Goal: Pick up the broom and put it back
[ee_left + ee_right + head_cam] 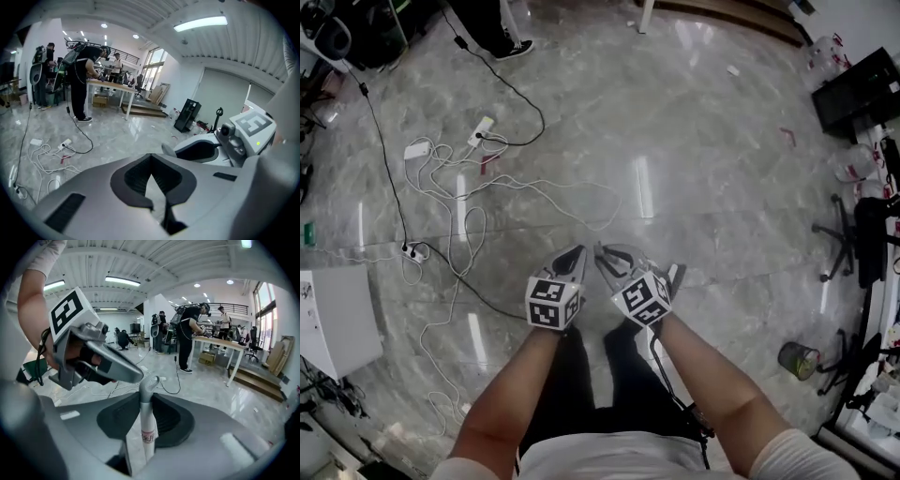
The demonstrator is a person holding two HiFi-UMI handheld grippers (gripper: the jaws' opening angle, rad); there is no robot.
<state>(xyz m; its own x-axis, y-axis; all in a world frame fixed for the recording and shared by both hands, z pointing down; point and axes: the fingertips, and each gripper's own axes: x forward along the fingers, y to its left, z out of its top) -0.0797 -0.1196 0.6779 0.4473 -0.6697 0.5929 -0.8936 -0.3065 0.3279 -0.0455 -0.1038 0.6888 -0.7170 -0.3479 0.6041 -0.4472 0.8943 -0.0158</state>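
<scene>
In the right gripper view a pale grey broom handle [146,425] with a hooked end and a small label stands between the pads of my right gripper [147,401], which is shut on it. The head view shows both grippers close together above the marble floor: my left gripper [572,263] and my right gripper [614,263], tips nearly touching. My left gripper [150,158] has its tips together with nothing between them. The broom's head is hidden.
White and black cables with power strips [478,137] sprawl over the floor at the far left. A white box [333,319] stands at the left and an office chair [851,234] and a small can [797,359] at the right. A person [187,333] works at a table beyond.
</scene>
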